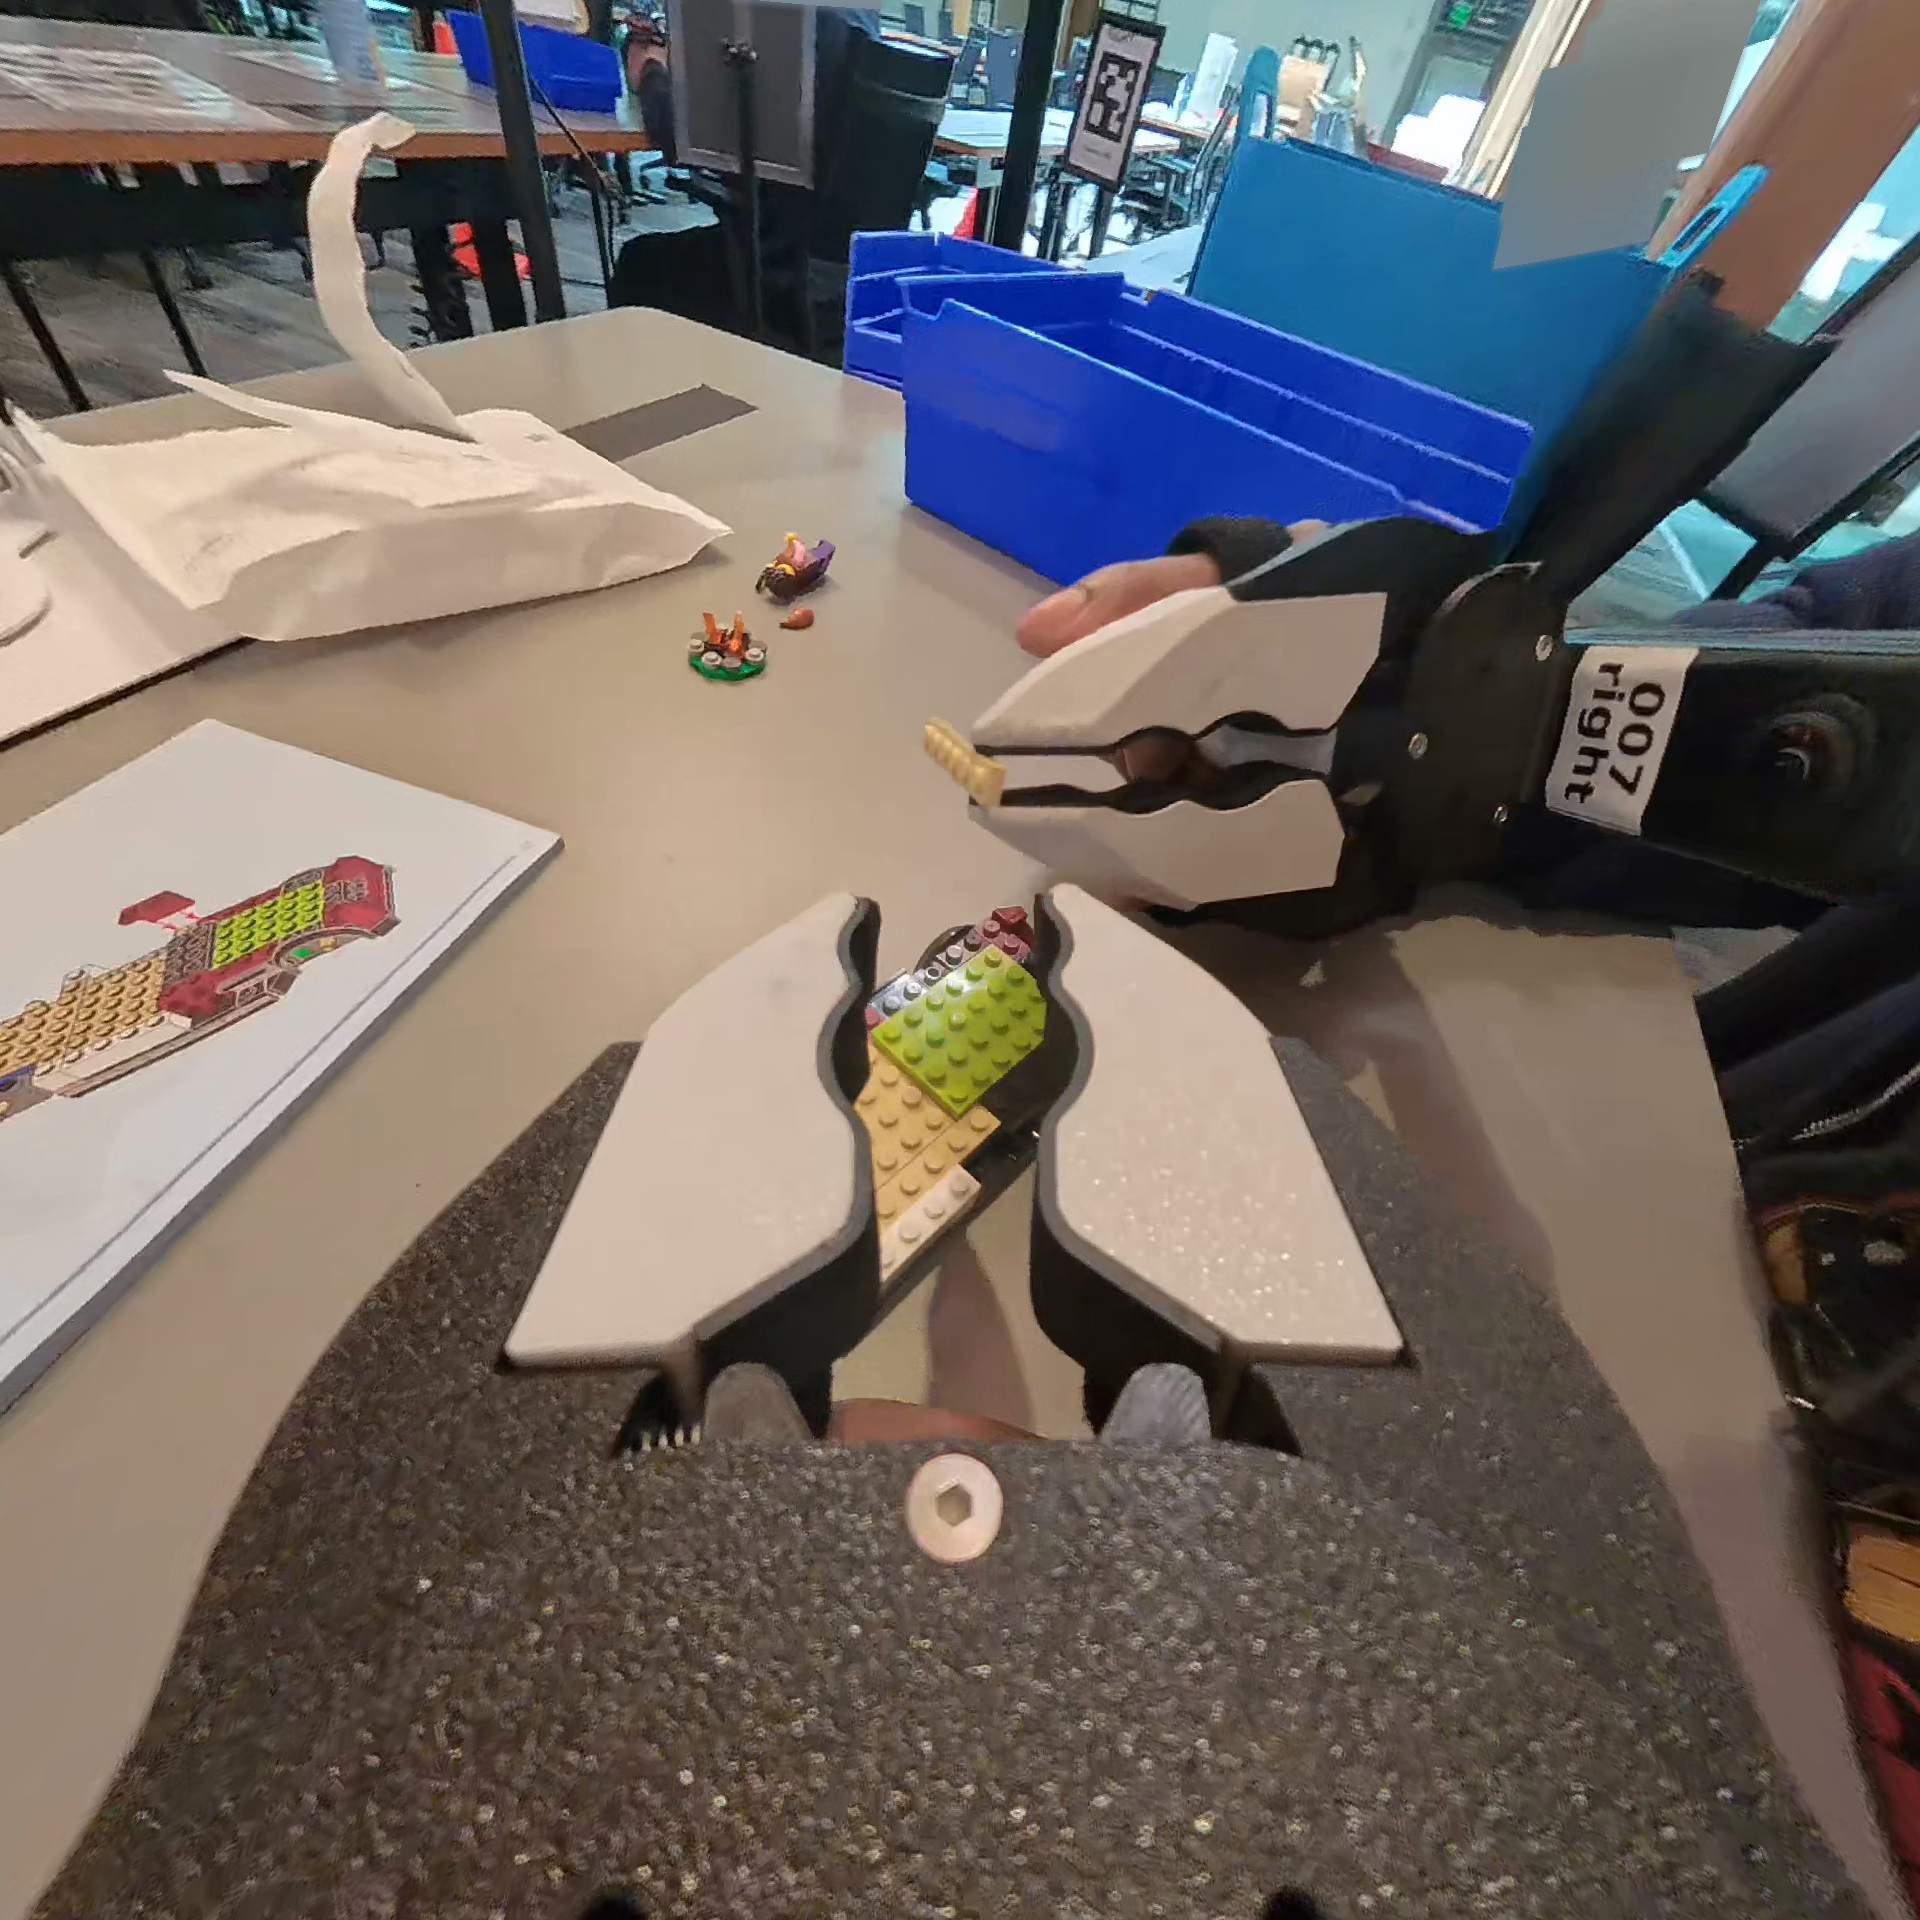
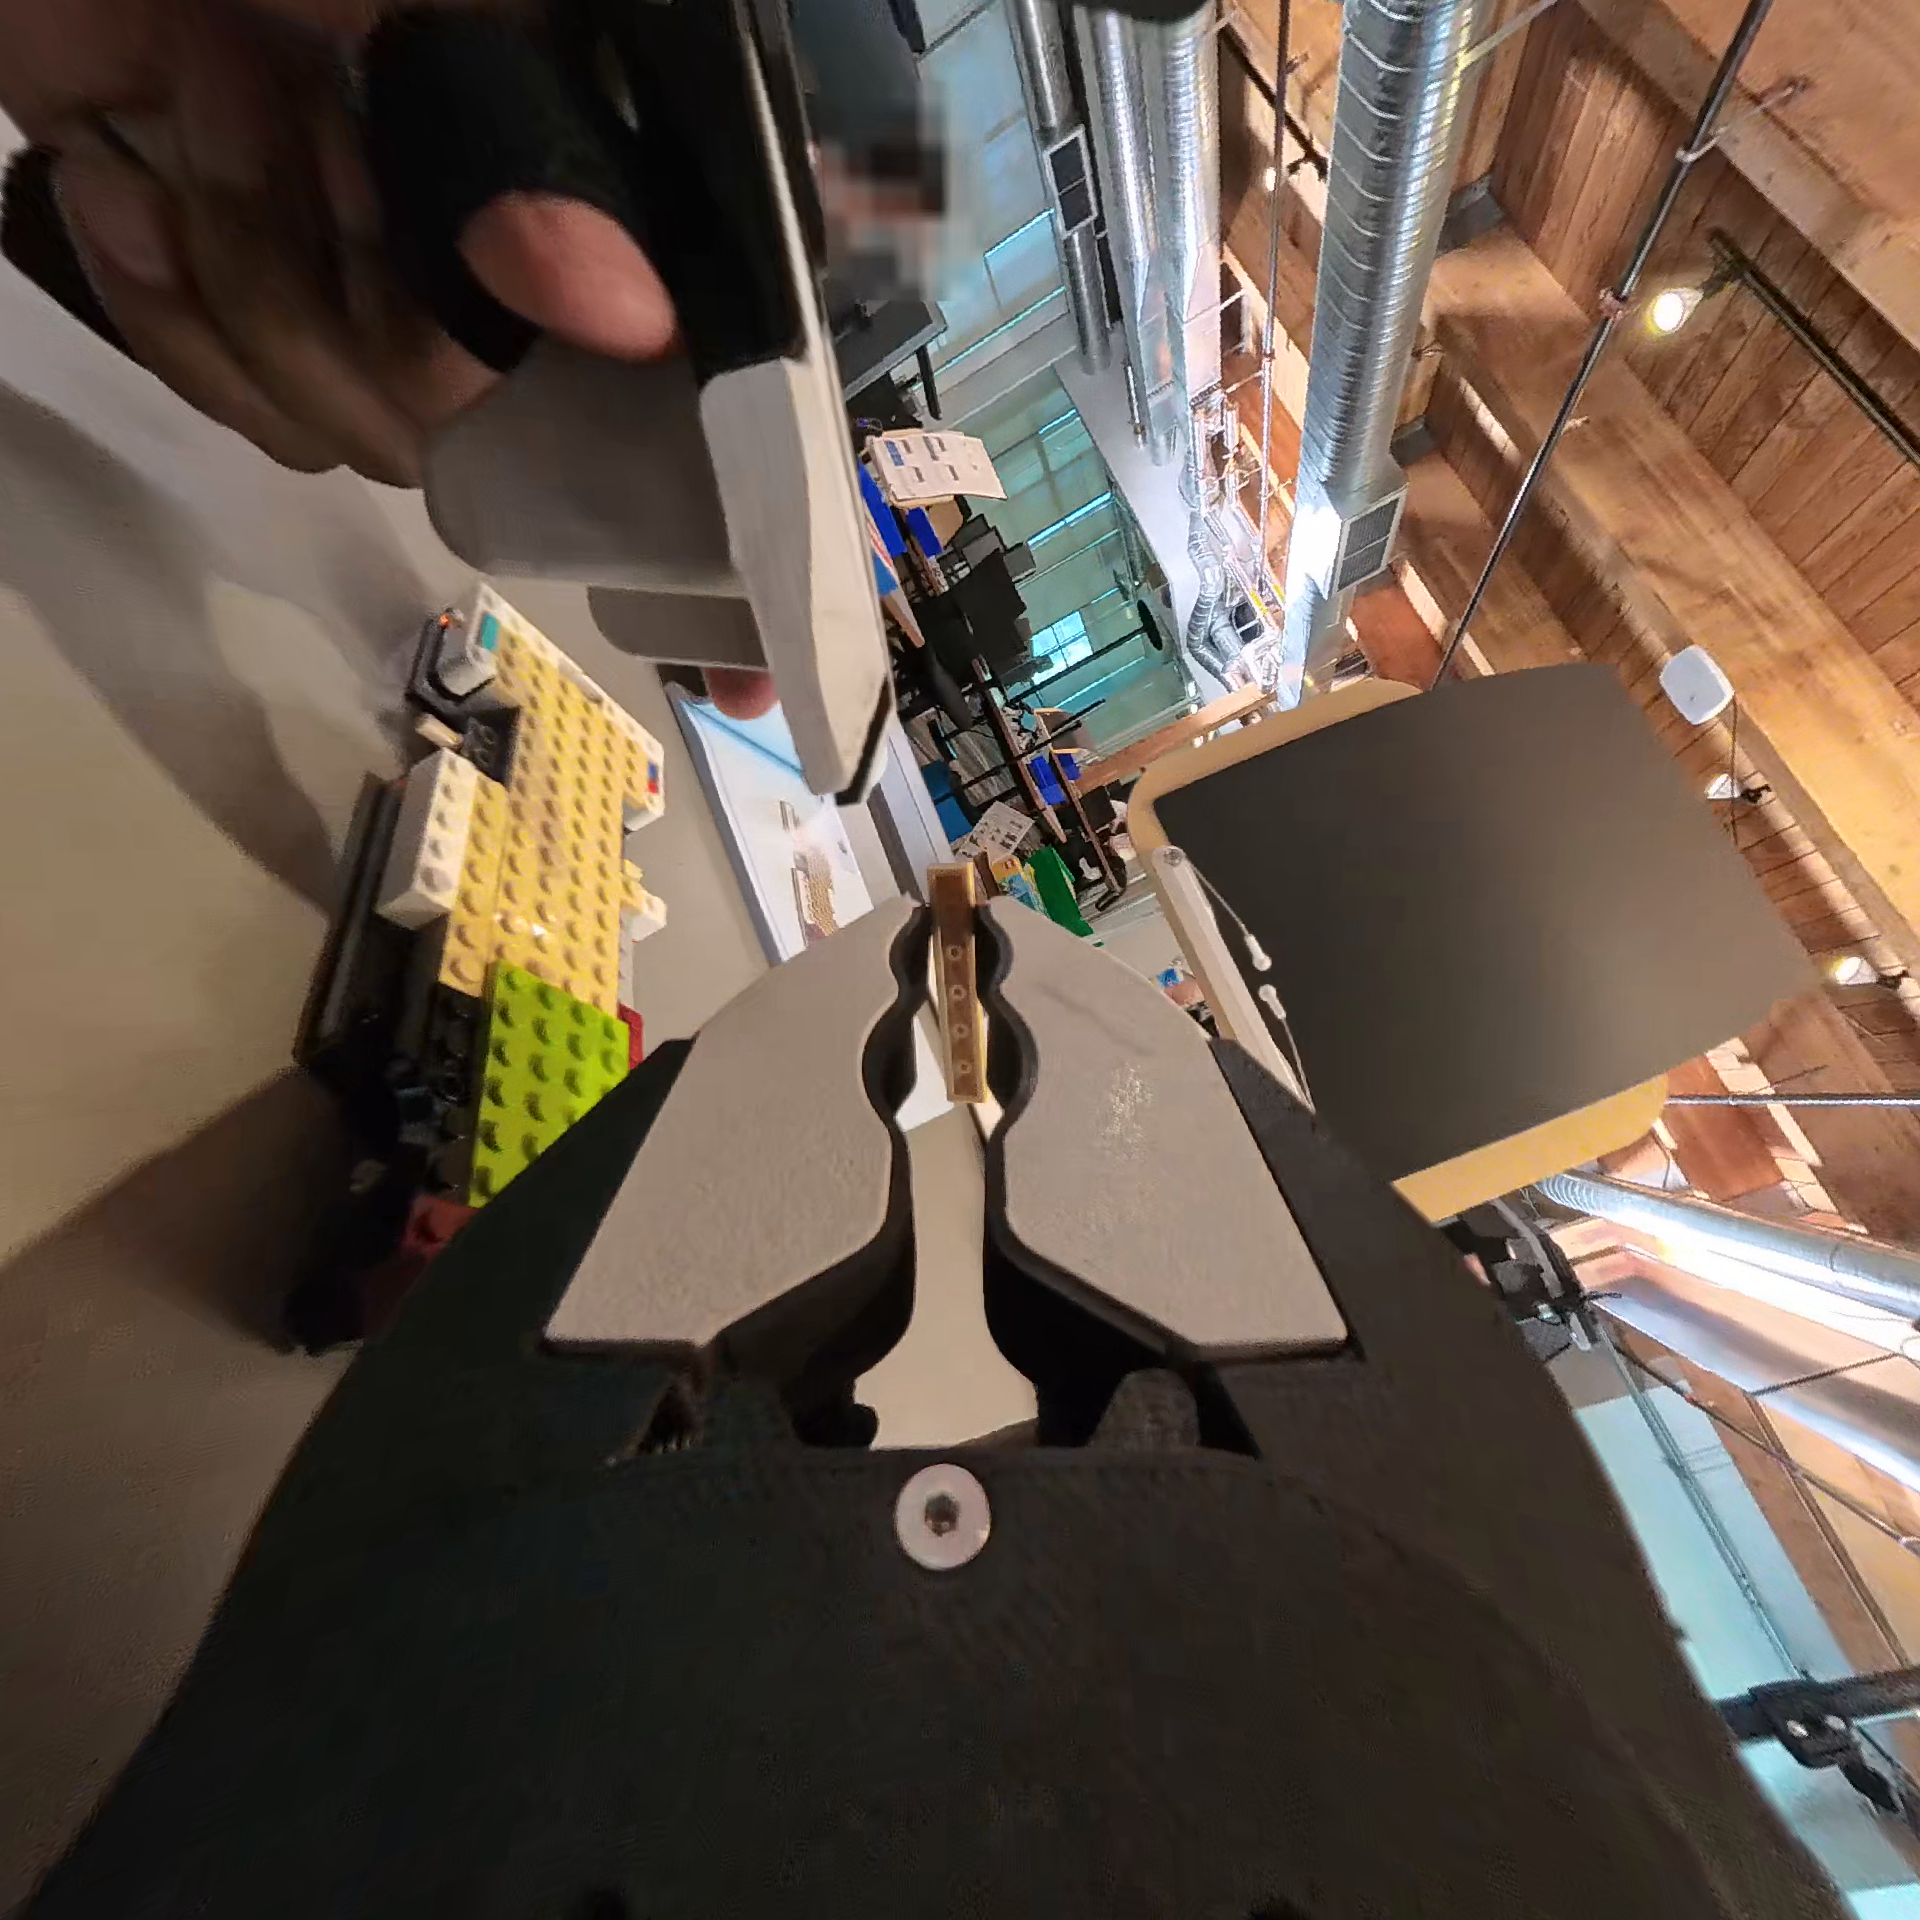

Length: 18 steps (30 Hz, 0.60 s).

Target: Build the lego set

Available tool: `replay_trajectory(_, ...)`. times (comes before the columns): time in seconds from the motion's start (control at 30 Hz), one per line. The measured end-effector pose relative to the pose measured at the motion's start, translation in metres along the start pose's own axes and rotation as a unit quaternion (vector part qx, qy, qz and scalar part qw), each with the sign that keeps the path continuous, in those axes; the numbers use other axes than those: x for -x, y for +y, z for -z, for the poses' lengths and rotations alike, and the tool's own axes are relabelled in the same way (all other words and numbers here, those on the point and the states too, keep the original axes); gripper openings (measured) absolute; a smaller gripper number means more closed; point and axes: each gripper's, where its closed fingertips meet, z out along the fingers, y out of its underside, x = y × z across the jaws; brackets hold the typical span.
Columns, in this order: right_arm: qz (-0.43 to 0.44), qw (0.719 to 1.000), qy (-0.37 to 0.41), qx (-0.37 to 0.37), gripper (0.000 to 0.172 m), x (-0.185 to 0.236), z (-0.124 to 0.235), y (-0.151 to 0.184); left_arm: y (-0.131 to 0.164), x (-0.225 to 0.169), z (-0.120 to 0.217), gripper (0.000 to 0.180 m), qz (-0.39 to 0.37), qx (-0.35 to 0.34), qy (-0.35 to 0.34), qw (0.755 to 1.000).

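Brick model [image 1: 961, 1049] sits on the grey bench [image 1: 644, 779], straddled by the left tool [image 1: 961, 935]; its fingers [image 1: 758, 1091] stand partly apart either side of the model, and pad contact is unclear, so likely only steadying it. Model: lime studded plate on top, tan plates nearer the camera, dark red and grey bits at the far end. Right tool [image 1: 987, 774], just beyond and right of the model, is pinched narrow on a thin tan strip plate [image 1: 964, 761], which pokes out of the tips. Open booklet [image 1: 208, 987] lies left of the model, blue bins [image 1: 1143, 436] beyond it
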Motion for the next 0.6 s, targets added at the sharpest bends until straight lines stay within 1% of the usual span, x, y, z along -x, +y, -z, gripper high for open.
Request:
replay_trajectory(0.17,0.011,1.0,-0.01,-0.006,0.008,0.008,-0.001,-0.003,0.002,-0.001,-0.001,0.027,-0.029,0.015,-0.03,0.999)
replay_trajectory(0.4,0.03,0.999,-0.015,-0.007,0.008,0.014,0.001,-0.005,0.0,-0.007,-0.007,0.02,-0.06,0.021,-0.034,0.997)
replay_trajectory(0.53,0.037,0.999,-0.024,-0.013,0.008,0.019,0.002,-0.007,0.002,-0.008,-0.009,0.013,-0.079,0.028,-0.043,0.996)
replay_trajectory(0.6,0.036,0.999,-0.03,-0.016,0.008,0.022,0.002,-0.008,0.004,-0.008,-0.009,0.005,-0.089,0.033,-0.045,0.994)
